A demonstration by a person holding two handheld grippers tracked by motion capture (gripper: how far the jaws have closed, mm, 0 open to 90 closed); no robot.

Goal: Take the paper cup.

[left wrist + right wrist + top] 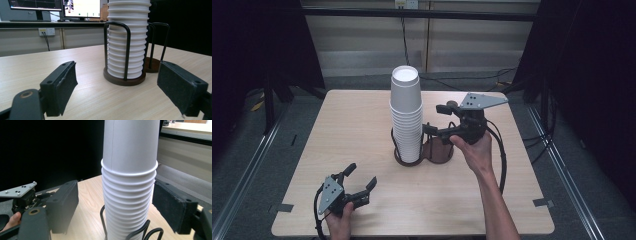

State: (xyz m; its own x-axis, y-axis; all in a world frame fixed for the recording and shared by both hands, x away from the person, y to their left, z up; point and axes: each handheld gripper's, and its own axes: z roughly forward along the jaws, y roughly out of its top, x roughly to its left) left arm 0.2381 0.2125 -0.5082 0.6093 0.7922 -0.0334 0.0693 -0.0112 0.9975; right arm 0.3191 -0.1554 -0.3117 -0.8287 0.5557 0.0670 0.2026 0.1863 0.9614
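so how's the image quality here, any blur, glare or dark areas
High view: sharp and evenly lit on the table, dark curtains at both sides, the top cup's base nearly washed out. Left gripper view: near pads soft, monitors glaring. Right gripper view: cup stack crisp, black backdrop on the left.

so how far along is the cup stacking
Done, by the look of it: a tall stack of white paper cups stands upside down in one ring of the wire holder. In hand: the right gripper has its pads either side of the stack, open and not pressing. The left gripper rests open near the table's front edge, empty. Left: the holder's second ring is empty; no loose cups lie on the table.
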